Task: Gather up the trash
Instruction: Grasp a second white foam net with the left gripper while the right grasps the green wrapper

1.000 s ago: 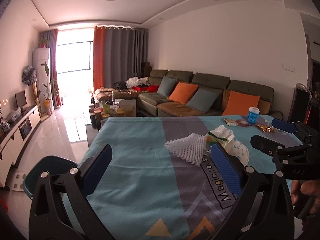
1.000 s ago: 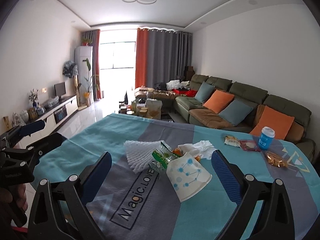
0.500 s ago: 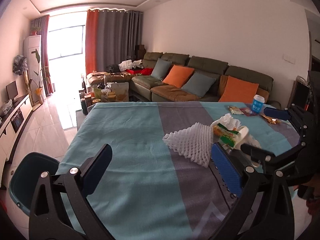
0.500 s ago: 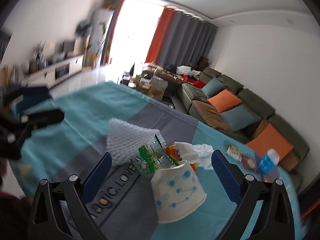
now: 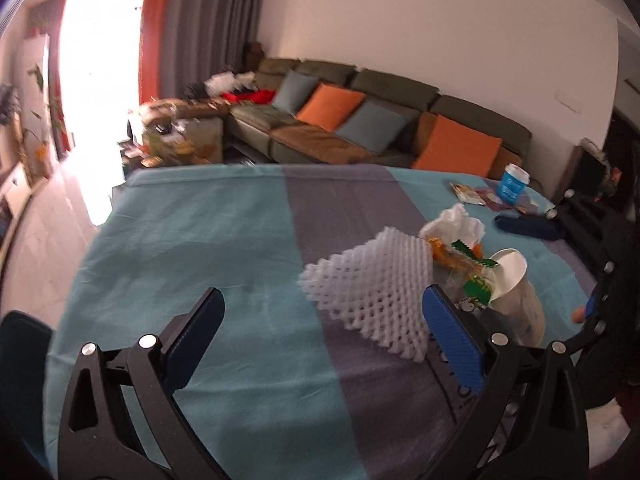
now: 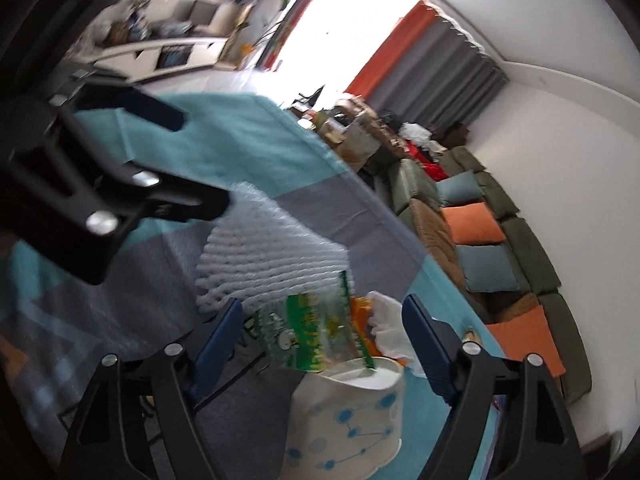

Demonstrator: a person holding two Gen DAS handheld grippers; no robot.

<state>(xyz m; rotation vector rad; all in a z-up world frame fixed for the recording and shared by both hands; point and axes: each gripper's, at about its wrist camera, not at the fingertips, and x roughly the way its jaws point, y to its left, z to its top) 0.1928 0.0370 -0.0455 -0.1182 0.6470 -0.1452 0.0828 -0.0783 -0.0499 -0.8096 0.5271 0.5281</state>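
Paper cup (image 6: 352, 412) (lying sideways), foam net (image 5: 376, 288) beside

Both wrist views share the foam net (image 5: 376, 296).

The left tongs (image 5: 322, 344) point forward and downward, jaws spread wide with nothing between the blue pads. The right tongs (image 6: 322, 344) are rolled to one side and tilted down; their jaws have just been closing but stand apart, pressing on nothing.
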